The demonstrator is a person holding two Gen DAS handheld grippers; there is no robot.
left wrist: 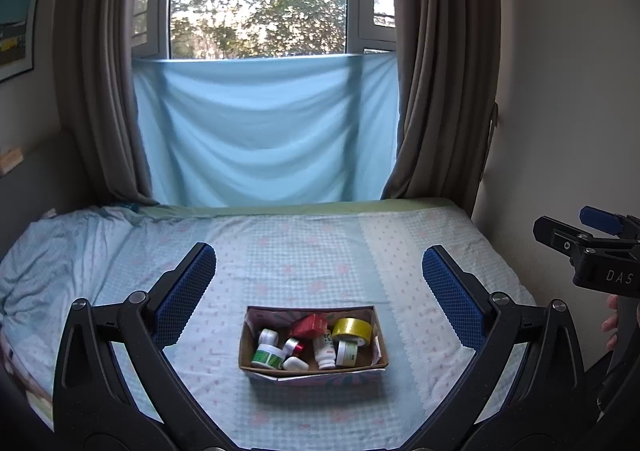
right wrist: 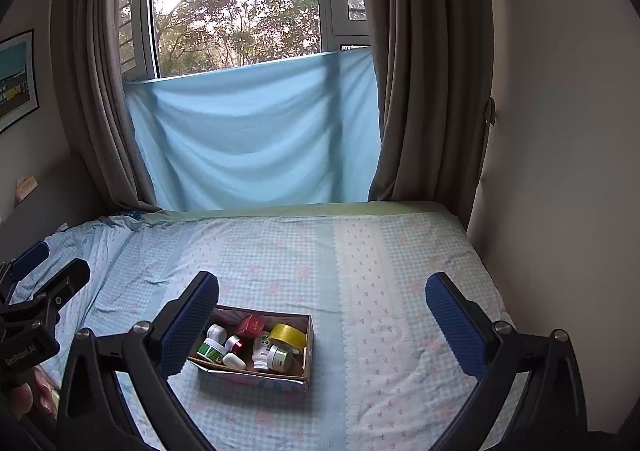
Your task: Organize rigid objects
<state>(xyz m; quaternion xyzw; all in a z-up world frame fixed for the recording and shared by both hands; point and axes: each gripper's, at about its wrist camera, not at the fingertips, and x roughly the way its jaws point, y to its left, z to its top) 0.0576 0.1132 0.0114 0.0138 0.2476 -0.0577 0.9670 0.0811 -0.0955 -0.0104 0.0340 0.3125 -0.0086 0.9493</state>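
A shallow cardboard box [left wrist: 381, 347] is sitting on the checked bedsheet [left wrist: 304, 251], at about 6 o'clock in the left wrist view and 7 o'clock in the right. Both the left gripper [left wrist: 319, 293] and the right gripper [right wrist: 322, 321] are hanging above the bed with their tongs spread wide apart, holding nothing.

Inside the box, a yellow tape roll [left wrist: 352, 329] is lying at 2 o'clock, a red carton [left wrist: 310, 325] at 12, a white pill bottle [left wrist: 324, 349] on its side at centre, and a green-labelled jar [left wrist: 267, 355] at 8.

All are looking light and stiff. The bottle and jars are probably slick and prone to rolling, so pinching across their bodies seems best; the tape offers its rim.
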